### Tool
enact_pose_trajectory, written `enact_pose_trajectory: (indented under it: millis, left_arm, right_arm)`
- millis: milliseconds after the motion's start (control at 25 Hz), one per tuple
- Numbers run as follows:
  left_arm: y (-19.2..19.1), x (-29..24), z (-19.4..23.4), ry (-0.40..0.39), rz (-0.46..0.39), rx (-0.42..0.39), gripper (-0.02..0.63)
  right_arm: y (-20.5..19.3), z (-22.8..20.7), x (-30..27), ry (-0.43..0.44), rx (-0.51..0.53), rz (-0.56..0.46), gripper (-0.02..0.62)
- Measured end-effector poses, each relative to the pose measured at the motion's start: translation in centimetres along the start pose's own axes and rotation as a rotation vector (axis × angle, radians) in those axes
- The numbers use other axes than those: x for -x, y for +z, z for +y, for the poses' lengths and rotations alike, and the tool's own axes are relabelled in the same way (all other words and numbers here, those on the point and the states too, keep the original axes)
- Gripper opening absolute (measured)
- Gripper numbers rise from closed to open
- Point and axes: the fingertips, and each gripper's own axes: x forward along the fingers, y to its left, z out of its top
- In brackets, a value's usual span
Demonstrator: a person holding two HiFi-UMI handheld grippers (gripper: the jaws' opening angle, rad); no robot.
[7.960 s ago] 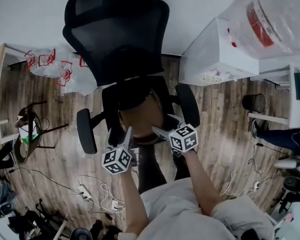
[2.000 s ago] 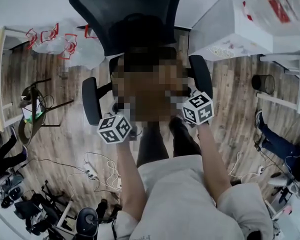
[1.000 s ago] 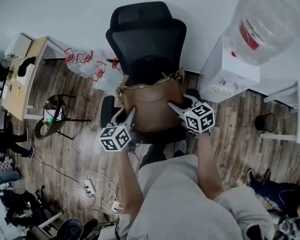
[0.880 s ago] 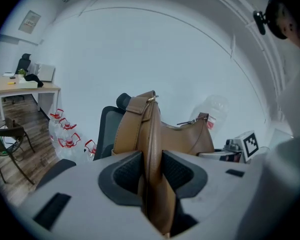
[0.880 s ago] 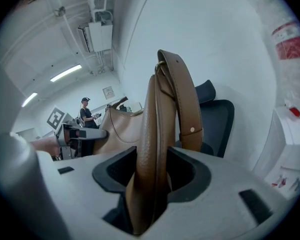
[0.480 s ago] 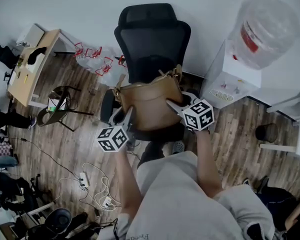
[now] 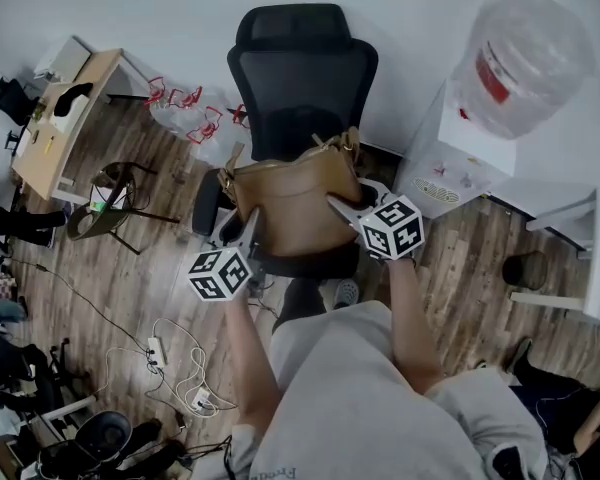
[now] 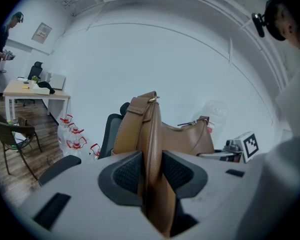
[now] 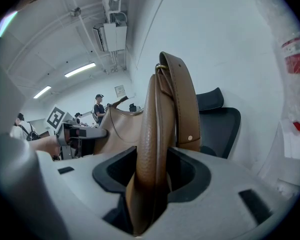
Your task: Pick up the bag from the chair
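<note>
A brown leather bag (image 7: 295, 203) hangs in the air above the seat of a black office chair (image 7: 302, 78), held up from both sides. My left gripper (image 7: 248, 230) is shut on the bag's left edge (image 8: 151, 149), the leather pinched between its dark pads. My right gripper (image 7: 338, 206) is shut on the bag's right edge (image 9: 152, 154), next to the strap with its metal ring (image 9: 176, 99). In the left gripper view the bag's body (image 8: 187, 136) stretches across to the right gripper (image 8: 225, 154).
A white water dispenser (image 7: 458, 153) with a large bottle (image 7: 523, 53) stands right of the chair. Bottles with red handles (image 7: 195, 113) lie on the floor at the left, near a wooden desk (image 7: 65, 118) and a small chair (image 7: 110, 203). Cables (image 7: 180, 363) trail over the floor.
Over eight seconds both grippers took hold of the bag on the seat and lifted it off. In the last half second it shifted only slightly left.
</note>
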Motion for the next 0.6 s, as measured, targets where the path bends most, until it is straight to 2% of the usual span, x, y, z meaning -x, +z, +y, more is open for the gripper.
enact_pose_trajectory:
  millis: [360, 600]
  left_arm:
    - [0.5, 0.7, -0.3, 0.023, -0.012, -0.008, 0.118]
    - [-0.3, 0.9, -0.5, 0.030, 0.026, -0.010, 0.118]
  right_arm:
    - [0.2, 0.0, -0.1, 0.038, -0.028, -0.010, 0.189]
    - [-0.8, -0.1, -0.2, 0.047, -0.070, -0.002, 0.189]
